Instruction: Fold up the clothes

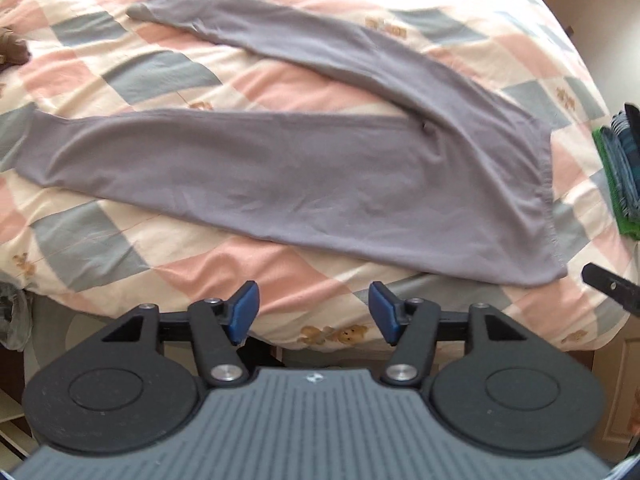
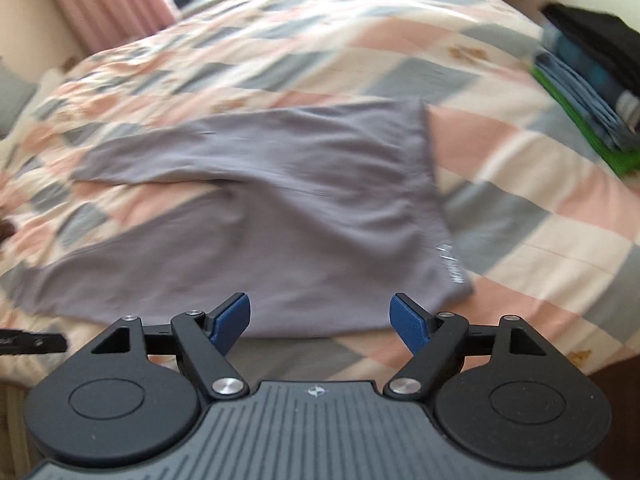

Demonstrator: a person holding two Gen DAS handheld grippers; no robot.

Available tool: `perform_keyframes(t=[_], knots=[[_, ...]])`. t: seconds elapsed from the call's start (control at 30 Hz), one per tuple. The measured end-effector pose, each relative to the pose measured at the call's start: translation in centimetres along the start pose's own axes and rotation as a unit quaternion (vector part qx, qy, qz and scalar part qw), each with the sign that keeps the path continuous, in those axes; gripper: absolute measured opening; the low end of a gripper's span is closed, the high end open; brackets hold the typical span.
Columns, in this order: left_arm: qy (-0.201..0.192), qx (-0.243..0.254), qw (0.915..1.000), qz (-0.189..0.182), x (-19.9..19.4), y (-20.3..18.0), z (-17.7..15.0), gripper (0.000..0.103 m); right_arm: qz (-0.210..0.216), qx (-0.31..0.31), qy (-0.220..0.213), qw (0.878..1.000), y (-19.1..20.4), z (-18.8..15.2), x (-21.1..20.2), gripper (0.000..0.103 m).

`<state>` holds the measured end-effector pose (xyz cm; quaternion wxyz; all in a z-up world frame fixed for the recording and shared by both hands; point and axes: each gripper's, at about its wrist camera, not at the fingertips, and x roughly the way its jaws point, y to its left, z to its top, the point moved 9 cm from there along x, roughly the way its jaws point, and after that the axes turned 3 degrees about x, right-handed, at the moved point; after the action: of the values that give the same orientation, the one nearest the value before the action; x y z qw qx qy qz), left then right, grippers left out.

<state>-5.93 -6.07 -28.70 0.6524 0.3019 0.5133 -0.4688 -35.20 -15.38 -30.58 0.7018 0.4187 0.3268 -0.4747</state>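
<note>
Grey-purple trousers (image 1: pixel 304 168) lie spread flat on the bed, legs splayed to the left and the waistband at the right. They also show in the right wrist view (image 2: pixel 288 220), where the waistband with small white lettering (image 2: pixel 452 264) is at the right. My left gripper (image 1: pixel 314 312) is open and empty, just short of the near hem of the trousers. My right gripper (image 2: pixel 320 316) is open and empty, at the near edge of the trousers close to the waistband corner.
The bed has a checked quilt (image 1: pixel 120 240) in pink, grey and cream. A stack of folded clothes (image 2: pixel 592 80) sits at the right edge of the bed, also in the left wrist view (image 1: pixel 620 168). A pink curtain (image 2: pixel 104 0) hangs behind.
</note>
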Motion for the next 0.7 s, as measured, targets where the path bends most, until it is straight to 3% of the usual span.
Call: perform_keyframes(t=[0.3,0.5,0.7], knots=[[-0.027,0.019,0.9994,0.006,-4.8,0.3,0.9,0.065,0.029,0.008,-0.002,1.000,4.3,-0.5,-5.6,0.090],[-0.039,0.053,0.9978,0.001,-7.4,1.7,1.6,0.069,0.017,0.046,-0.008,0.999,5.6,-2.1,-7.8,0.093],[-0.060,0.082,0.9948,0.008,-10.2,5.3,1.8,0.075,-0.001,0.071,-0.016,0.997,8.7,-3.9,-9.0,0.096]])
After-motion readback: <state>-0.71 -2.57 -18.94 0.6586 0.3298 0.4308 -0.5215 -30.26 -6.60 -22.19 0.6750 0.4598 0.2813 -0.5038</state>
